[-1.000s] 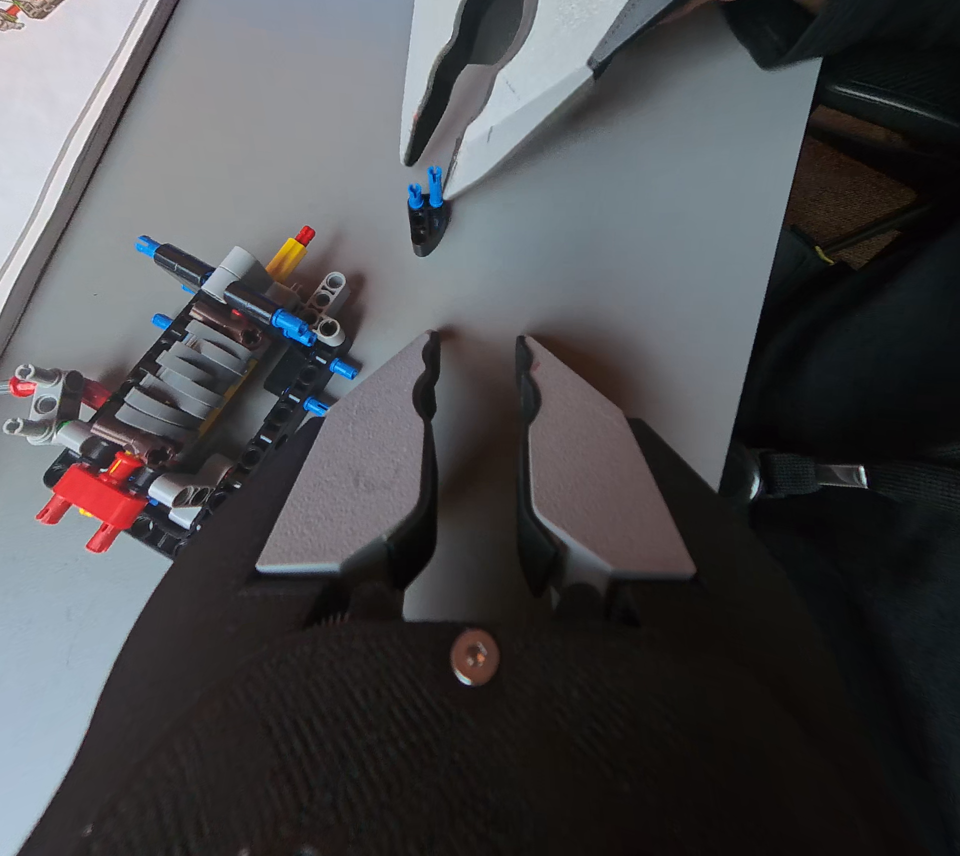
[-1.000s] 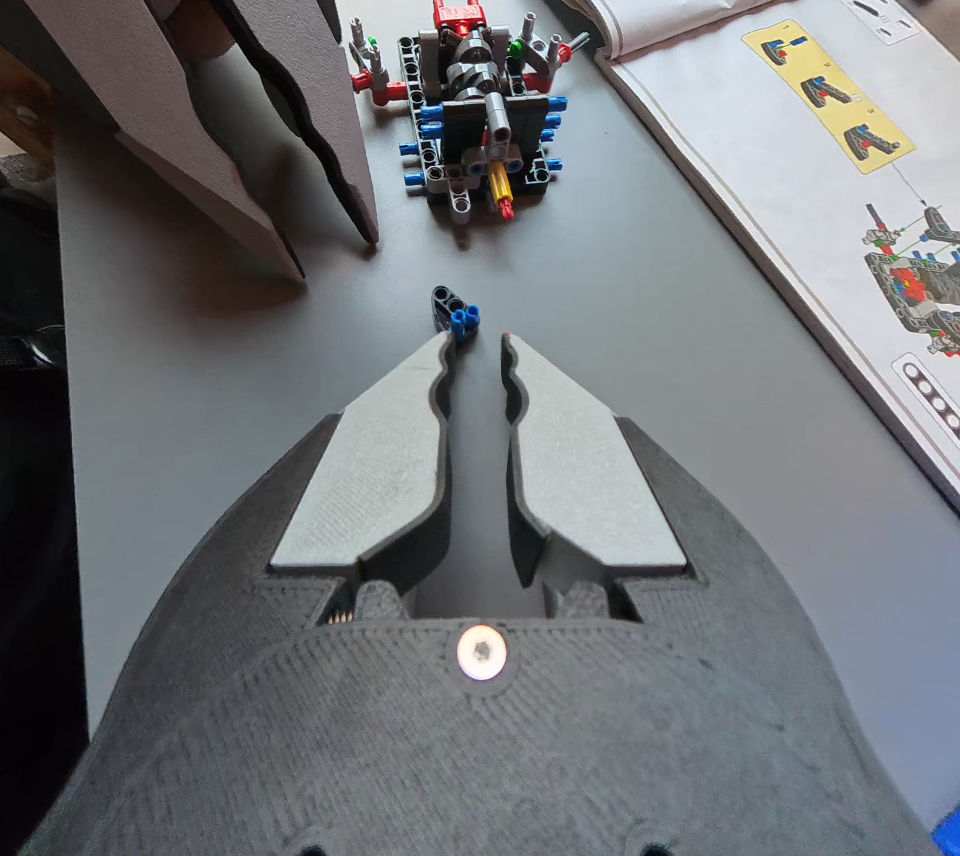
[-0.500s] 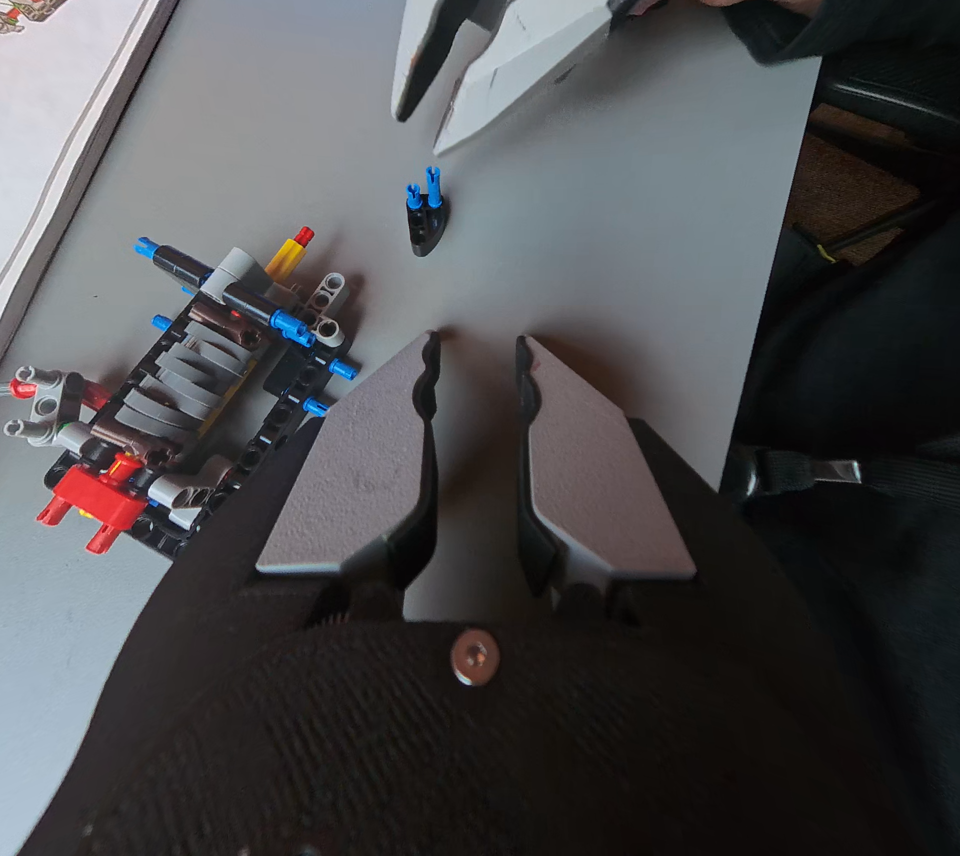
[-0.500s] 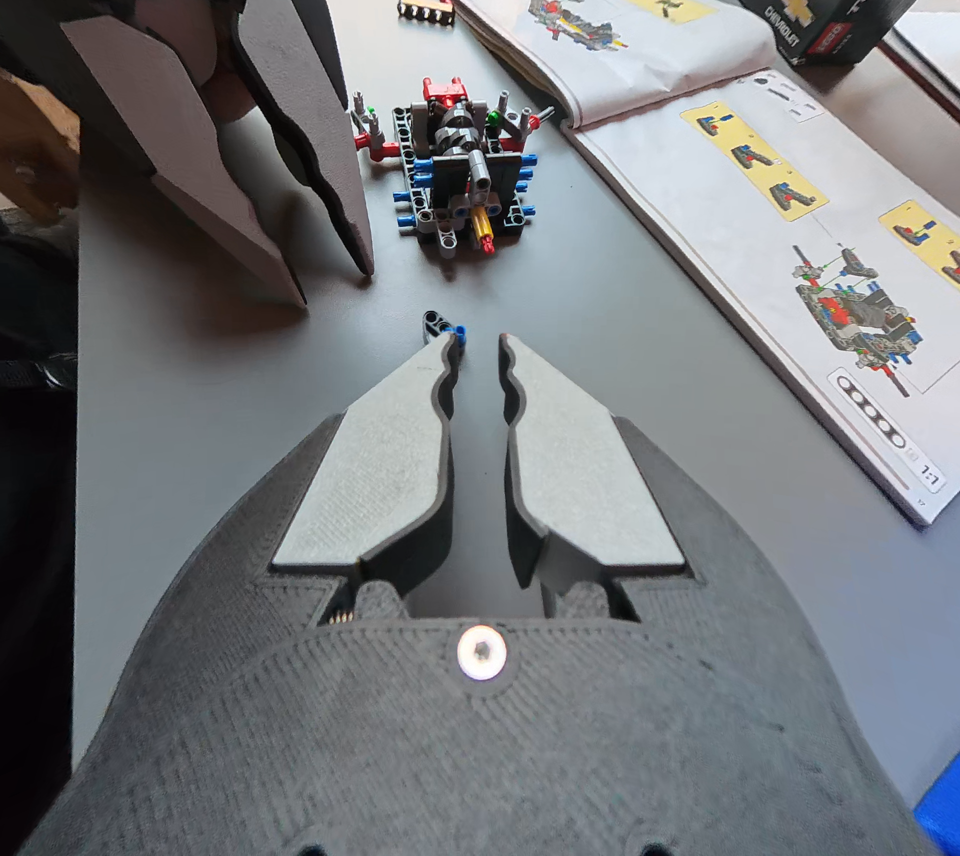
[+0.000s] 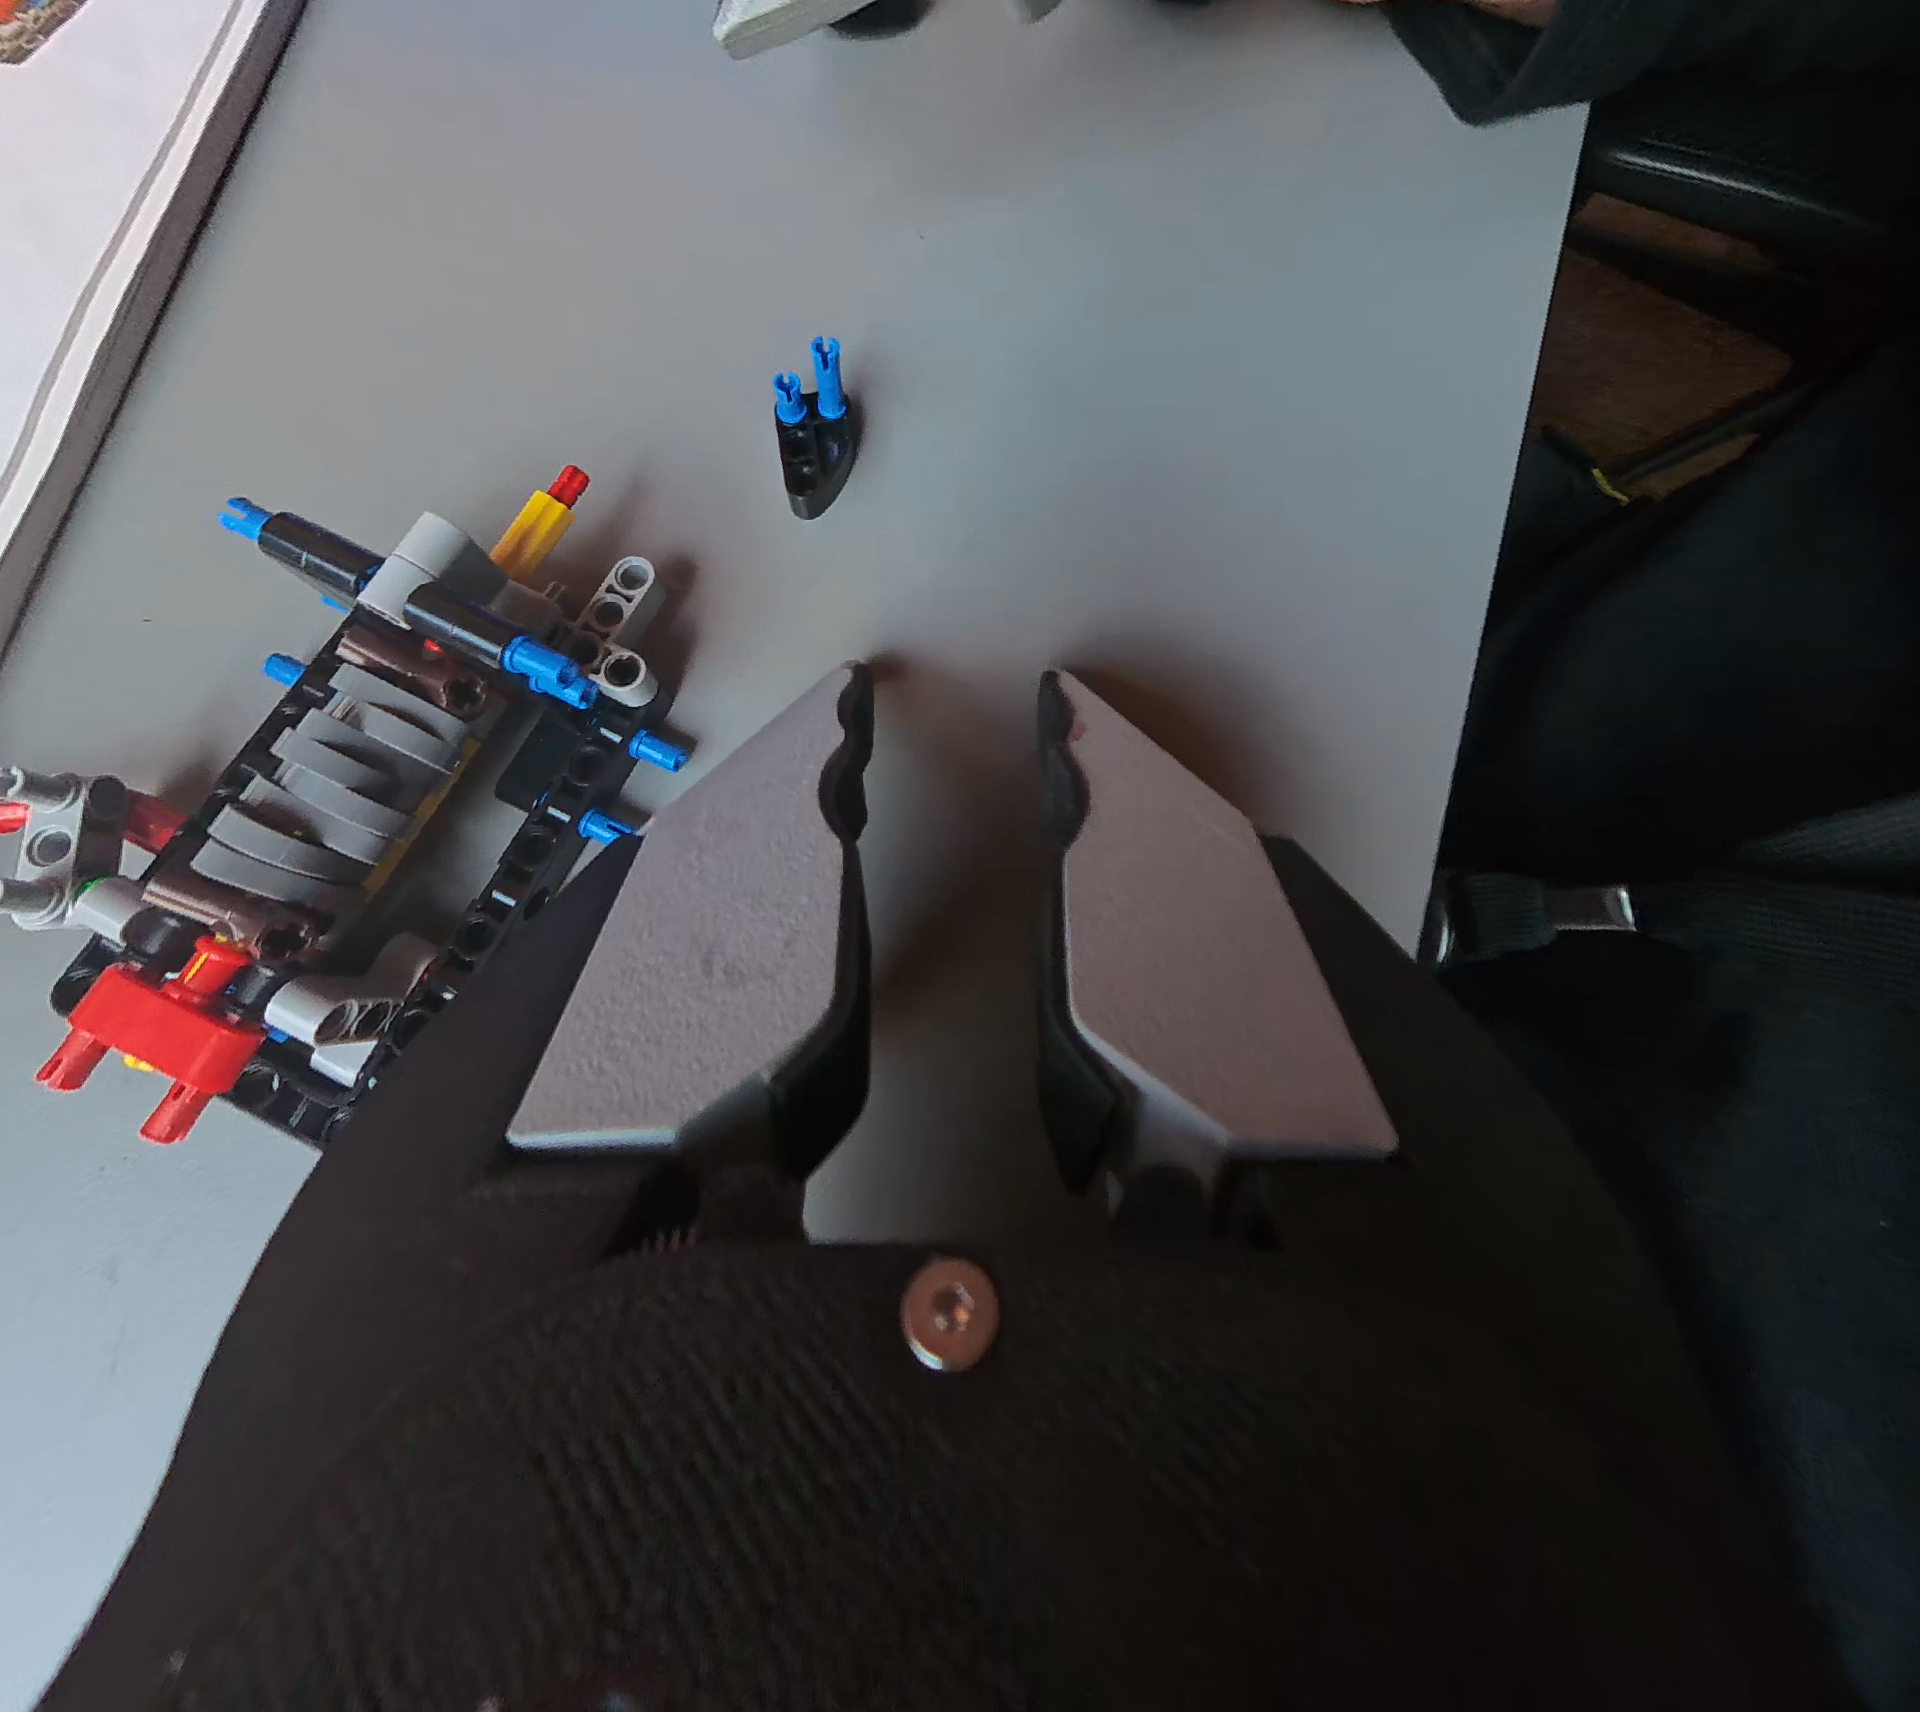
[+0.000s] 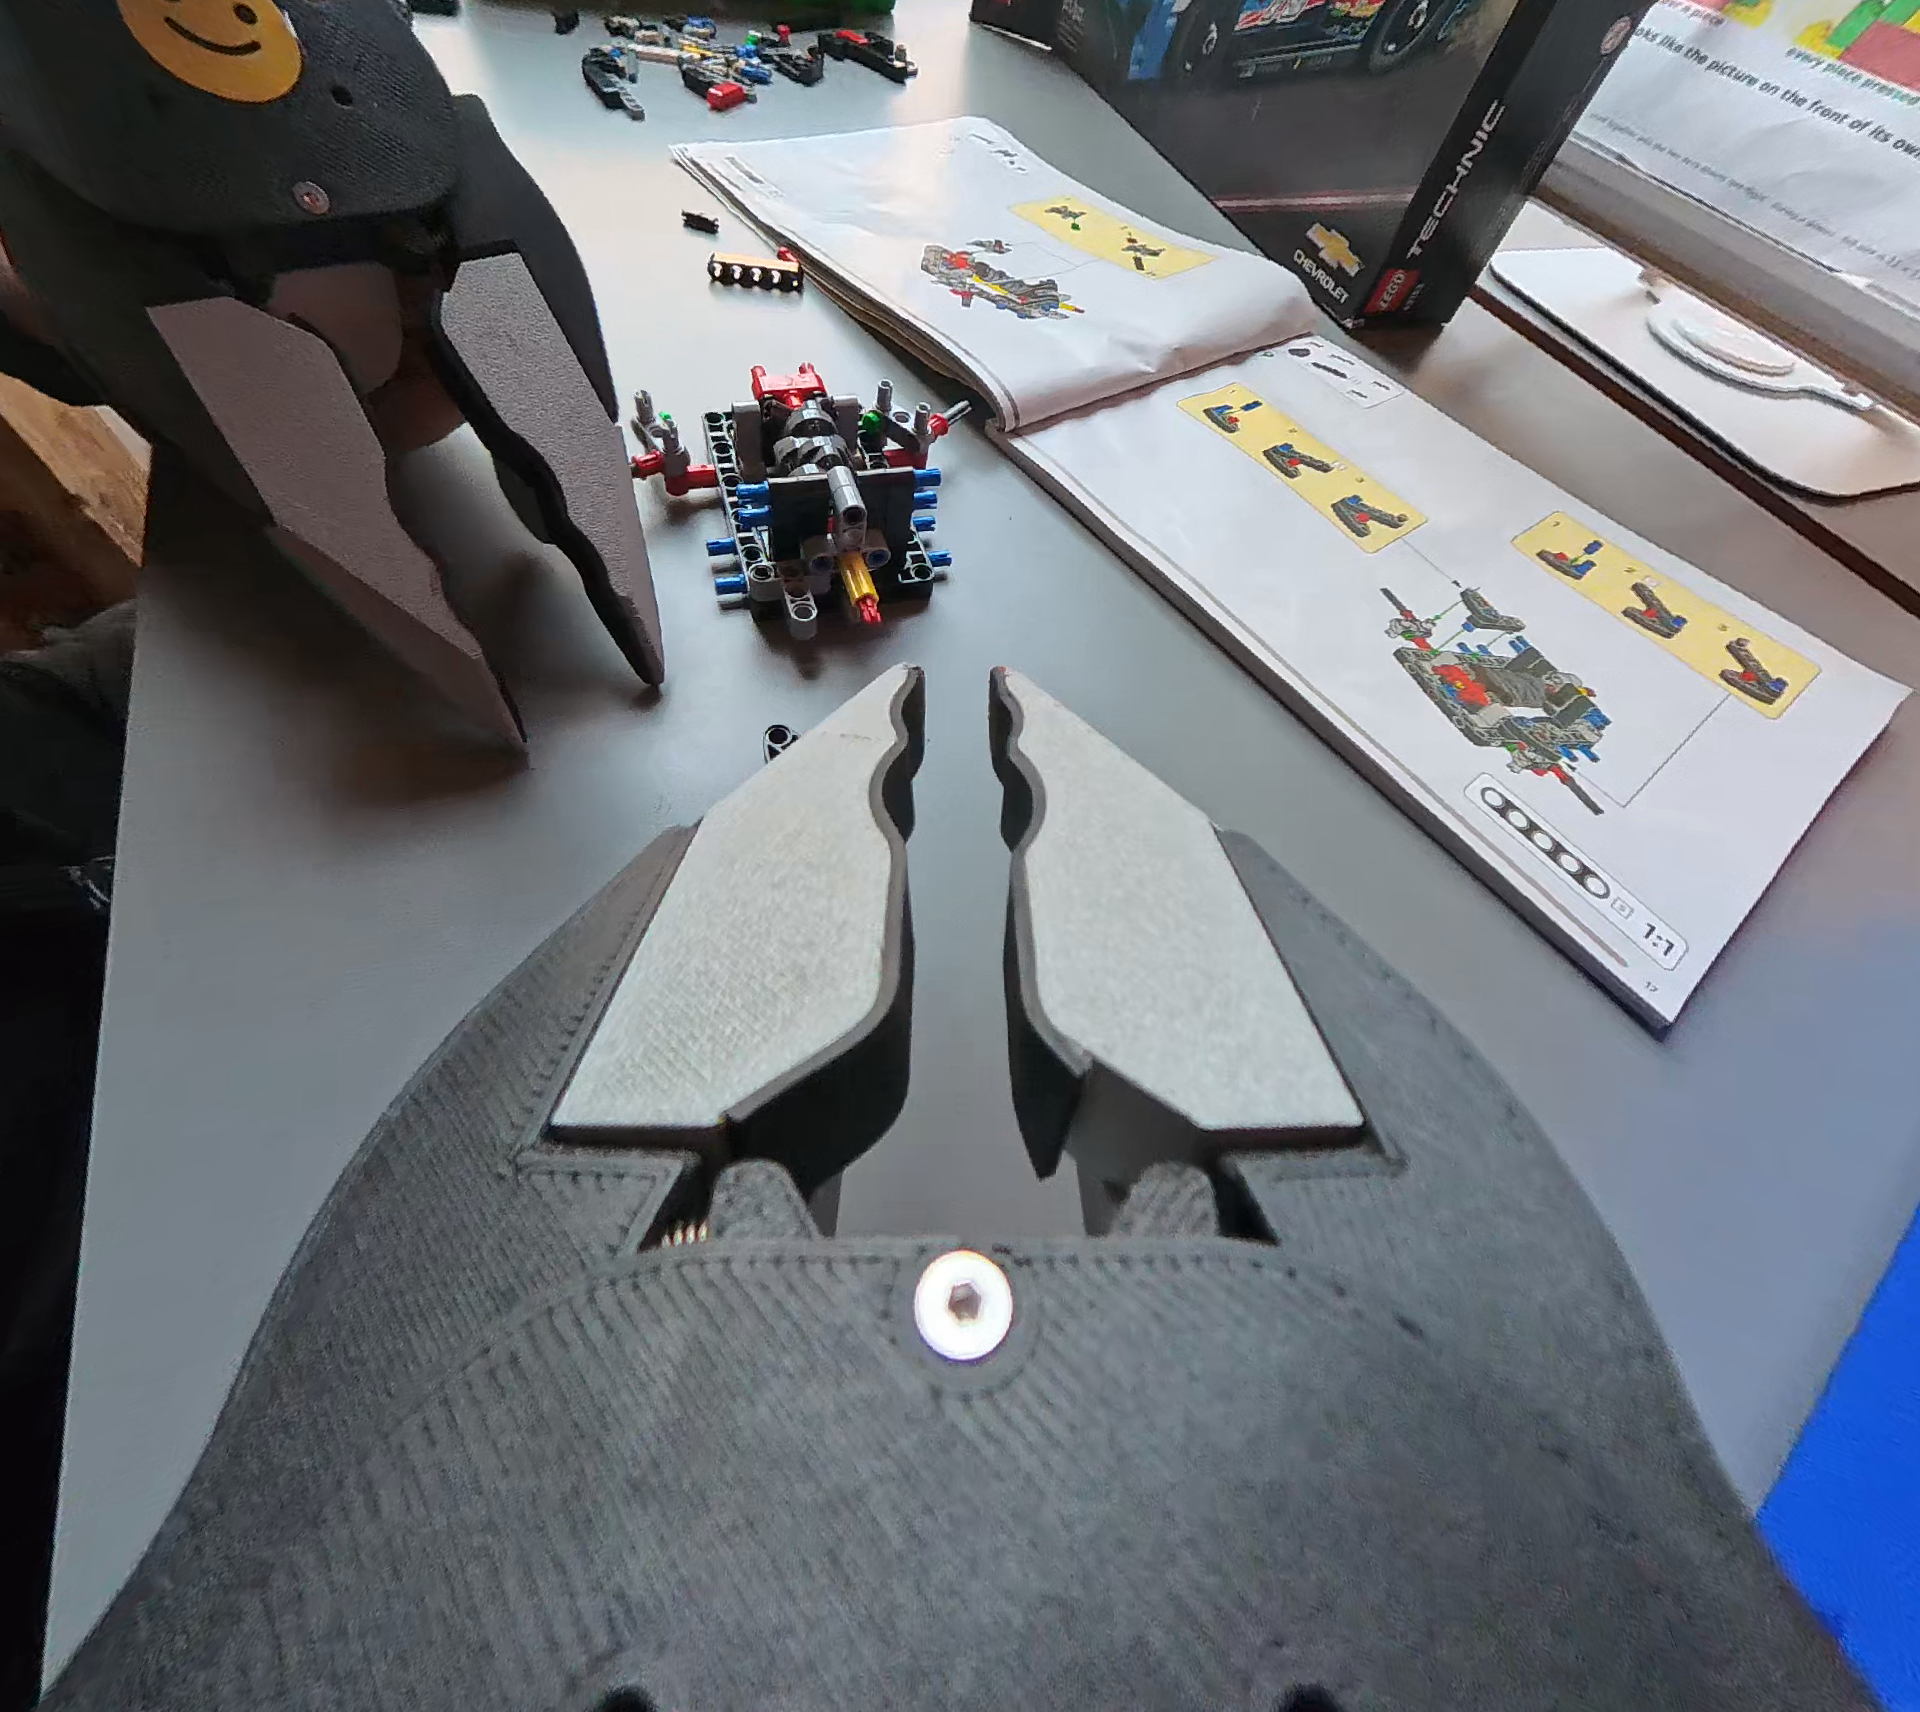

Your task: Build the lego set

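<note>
lego piece (image 5: 816, 441) lies loose between both open grippers.

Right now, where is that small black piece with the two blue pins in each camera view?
Left wrist view: small black piece lies alone on the table, centre, beyond the left gripper.
Right wrist view: only its tip shows, left of the right gripper.
Shared landmark: the partly built model.
</note>
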The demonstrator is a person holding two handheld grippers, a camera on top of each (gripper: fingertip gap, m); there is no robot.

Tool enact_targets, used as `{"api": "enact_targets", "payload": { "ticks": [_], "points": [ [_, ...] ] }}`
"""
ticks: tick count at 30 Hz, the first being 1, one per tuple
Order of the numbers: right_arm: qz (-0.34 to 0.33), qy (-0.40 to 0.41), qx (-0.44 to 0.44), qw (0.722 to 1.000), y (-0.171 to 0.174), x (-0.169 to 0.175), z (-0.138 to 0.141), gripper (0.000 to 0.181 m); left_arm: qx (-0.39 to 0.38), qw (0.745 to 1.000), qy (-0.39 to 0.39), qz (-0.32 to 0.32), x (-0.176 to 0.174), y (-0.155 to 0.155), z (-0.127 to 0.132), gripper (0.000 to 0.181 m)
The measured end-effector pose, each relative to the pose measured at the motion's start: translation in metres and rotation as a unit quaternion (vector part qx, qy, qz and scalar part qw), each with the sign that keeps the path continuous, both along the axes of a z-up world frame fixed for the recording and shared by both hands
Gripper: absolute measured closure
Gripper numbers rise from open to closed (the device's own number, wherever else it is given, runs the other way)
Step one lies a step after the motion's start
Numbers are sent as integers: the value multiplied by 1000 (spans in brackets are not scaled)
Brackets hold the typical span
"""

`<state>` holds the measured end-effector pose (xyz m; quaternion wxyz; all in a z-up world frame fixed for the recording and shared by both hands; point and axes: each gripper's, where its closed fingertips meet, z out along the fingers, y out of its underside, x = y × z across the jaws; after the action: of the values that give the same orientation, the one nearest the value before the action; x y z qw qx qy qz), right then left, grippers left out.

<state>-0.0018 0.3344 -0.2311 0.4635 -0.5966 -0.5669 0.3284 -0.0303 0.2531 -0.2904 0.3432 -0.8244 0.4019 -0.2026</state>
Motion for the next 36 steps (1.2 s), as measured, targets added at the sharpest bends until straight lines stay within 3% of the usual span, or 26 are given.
{"api": "enact_targets", "payload": {
  "ticks": [7, 12, 16, 22, 25, 30, 36],
  "points": [
    [-1, 2, 4, 1000, 0, 2, 1, 174, 32, 999, 3, -11, 1, -5, 6, 159],
    [4, 8, -4, 1000, -2, 2, 2, 175, 45, 999, -5, 27, -21, -7, 11, 169],
    [10, 11, -6, 1000, -4, 2, 3, 175, 58, 993, 17, 102, -75, 1, 19, 174],
    [14, 9, -5, 1000, -6, 1, 2, 176, 91, 965, 69, 238, -208, 39, 58, 171],
    [13, 7, -3, 1000, -7, 1, 1, 176, 79, 971, 87, 208, -234, 47, 60, 175],
    [14, 3, -6, 1000, -7, 0, -1, 176, 62, 974, 188, 111, -242, 51, 30, 177],
    [14, 4, -11, 1000, -6, 1, -1, 176, 33, 978, 193, 75, -246, 51, 15, 179]
  ]
}}
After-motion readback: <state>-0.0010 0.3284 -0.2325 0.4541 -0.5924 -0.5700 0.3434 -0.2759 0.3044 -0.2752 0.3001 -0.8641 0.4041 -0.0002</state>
